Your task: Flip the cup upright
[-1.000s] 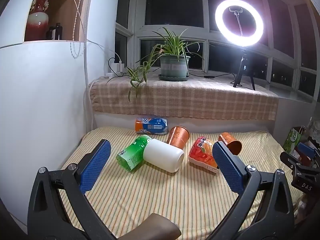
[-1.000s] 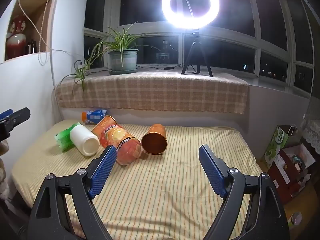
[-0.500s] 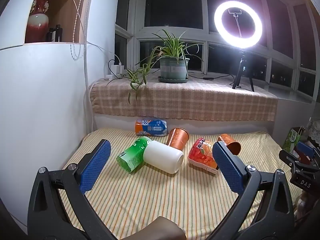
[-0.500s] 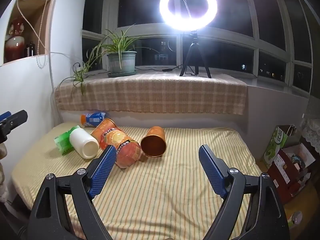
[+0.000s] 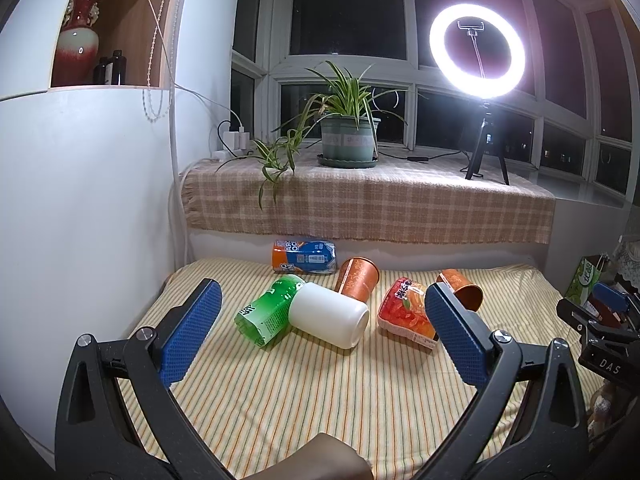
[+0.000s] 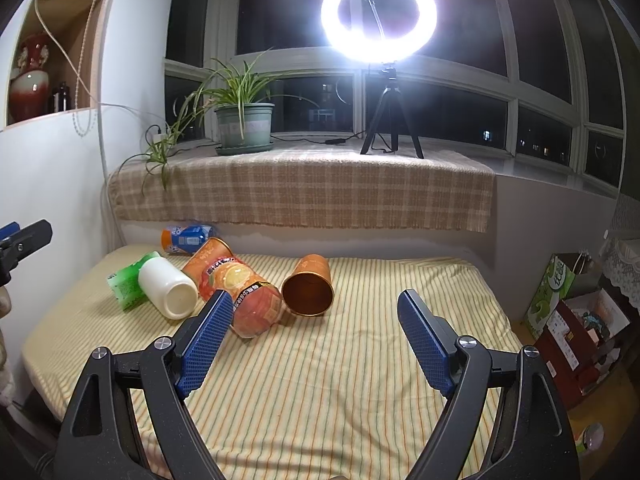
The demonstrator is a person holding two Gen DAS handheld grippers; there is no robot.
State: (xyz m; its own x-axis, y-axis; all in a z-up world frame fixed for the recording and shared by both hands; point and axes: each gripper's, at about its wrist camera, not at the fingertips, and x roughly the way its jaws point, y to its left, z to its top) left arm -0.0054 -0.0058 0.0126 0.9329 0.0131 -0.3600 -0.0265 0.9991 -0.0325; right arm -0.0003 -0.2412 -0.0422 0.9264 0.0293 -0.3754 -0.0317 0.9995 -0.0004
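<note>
Several cups lie on their sides on the striped cloth (image 5: 304, 392): a white cup (image 5: 328, 315) (image 6: 168, 288), a green cup (image 5: 267, 312) (image 6: 127, 285), a copper cup (image 5: 357, 278) (image 6: 208, 255), a second copper cup (image 5: 460, 284) (image 6: 309, 290) with its mouth toward the right wrist camera, a red-orange printed cup (image 5: 406, 314) (image 6: 244, 298) and a blue-orange cup (image 5: 304, 256) (image 6: 186, 236). My left gripper (image 5: 320, 340) is open, empty, short of the white cup. My right gripper (image 6: 316, 340) is open, empty, short of the second copper cup.
A white wall (image 5: 88, 216) bounds the left side. A checked-cloth sill (image 5: 368, 208) behind holds a potted plant (image 5: 348, 136) and a ring light (image 5: 478, 52). Boxes and bags (image 6: 576, 312) stand off the right edge.
Both grippers have drifted very slightly; the view shifts a little. The cups have not moved and both jaws stay open.
</note>
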